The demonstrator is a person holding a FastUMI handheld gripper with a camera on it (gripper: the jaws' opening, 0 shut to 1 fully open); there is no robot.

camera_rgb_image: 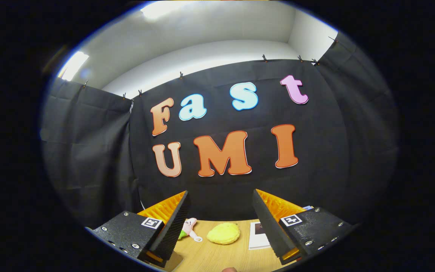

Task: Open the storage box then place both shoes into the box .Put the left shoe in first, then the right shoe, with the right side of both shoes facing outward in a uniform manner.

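Your claw point(219, 223) is spread and empty, aimed high at the booth wall (box and shoes unseen), so dropping blind risks hitting the yellow toy point(223, 233) on the table point(210, 257).

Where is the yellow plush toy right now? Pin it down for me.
In the gripper view, the yellow plush toy lies on the wooden table, between the open gripper's fingers, with a small pink toy to its left and a white card to its right.
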